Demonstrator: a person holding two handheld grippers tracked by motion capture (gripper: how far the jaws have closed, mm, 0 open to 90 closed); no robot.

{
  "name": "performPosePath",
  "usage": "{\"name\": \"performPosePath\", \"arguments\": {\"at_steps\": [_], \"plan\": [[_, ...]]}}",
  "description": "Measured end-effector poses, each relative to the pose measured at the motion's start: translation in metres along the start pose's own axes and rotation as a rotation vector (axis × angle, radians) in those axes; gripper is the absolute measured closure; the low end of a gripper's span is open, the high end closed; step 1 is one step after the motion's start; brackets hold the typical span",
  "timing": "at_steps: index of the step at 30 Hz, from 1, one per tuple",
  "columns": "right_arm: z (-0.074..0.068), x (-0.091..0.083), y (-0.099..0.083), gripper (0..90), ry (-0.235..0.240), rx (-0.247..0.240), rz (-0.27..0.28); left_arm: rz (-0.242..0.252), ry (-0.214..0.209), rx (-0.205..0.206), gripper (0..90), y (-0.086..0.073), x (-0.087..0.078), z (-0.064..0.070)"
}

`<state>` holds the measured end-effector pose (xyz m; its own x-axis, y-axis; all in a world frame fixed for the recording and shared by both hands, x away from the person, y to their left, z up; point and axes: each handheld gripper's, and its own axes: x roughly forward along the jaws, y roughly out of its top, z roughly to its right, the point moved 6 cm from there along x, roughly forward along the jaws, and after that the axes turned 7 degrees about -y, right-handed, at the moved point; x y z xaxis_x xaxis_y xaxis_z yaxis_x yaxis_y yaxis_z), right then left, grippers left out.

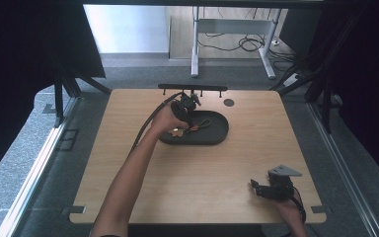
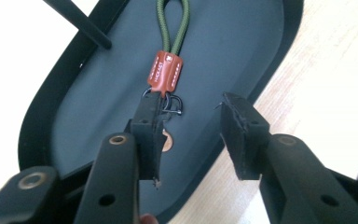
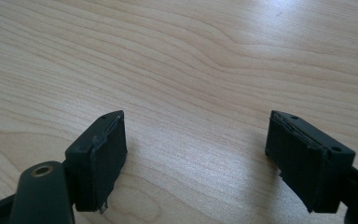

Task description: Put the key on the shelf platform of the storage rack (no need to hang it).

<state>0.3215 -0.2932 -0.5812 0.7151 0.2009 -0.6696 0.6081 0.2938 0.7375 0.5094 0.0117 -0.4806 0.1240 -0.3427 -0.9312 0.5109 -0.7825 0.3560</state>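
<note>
The left gripper (image 2: 191,135) hangs over the dark tray (image 2: 242,51), its 2 jaws spread apart. The keychain (image 2: 166,70) lies in the tray, its ring touching the tip of one jaw. The other jaw sits near the tray's edge. The right gripper (image 3: 196,154) rests over bare tabletop (image 3: 191,56), jaws wide apart.

A keychain (image 2: 167,70), made of an olive-green cord loop gathered by a stitched brown leather wrap above a dark metal ring and a small brown tag, is laid flat inside a dark oval tray (image 2: 242,56) on the wooden table (image 1: 187,173).
</note>
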Motion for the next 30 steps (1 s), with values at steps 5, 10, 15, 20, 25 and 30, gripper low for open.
{"name": "performPosePath", "arguments": {"at_steps": [5,10,15,20,25,30], "plan": [[0.000,0.000,0.000,20.6,-0.001,0.000,-0.001,0.059,-0.013,0.009,53.2,-0.013,-0.018,0.011],[0.000,0.000,0.000,20.6,-0.001,0.002,-0.002,0.107,-0.028,0.029,50.2,-0.031,-0.033,0.026],[0.000,0.000,0.000,20.6,-0.003,0.004,-0.002,0.127,-0.043,0.043,48.1,-0.048,-0.041,0.038],[0.000,0.000,0.000,20.6,-0.003,0.004,-0.002,0.160,-0.060,0.048,47.4,-0.069,-0.047,0.047],[0.000,0.000,0.000,20.6,-0.004,0.006,-0.003,0.190,-0.070,0.040,47.0,-0.093,-0.048,0.057],[0.000,0.000,0.000,20.6,-0.005,0.007,-0.003,0.232,-0.078,0.018,46.5,-0.121,-0.049,0.067]]}}
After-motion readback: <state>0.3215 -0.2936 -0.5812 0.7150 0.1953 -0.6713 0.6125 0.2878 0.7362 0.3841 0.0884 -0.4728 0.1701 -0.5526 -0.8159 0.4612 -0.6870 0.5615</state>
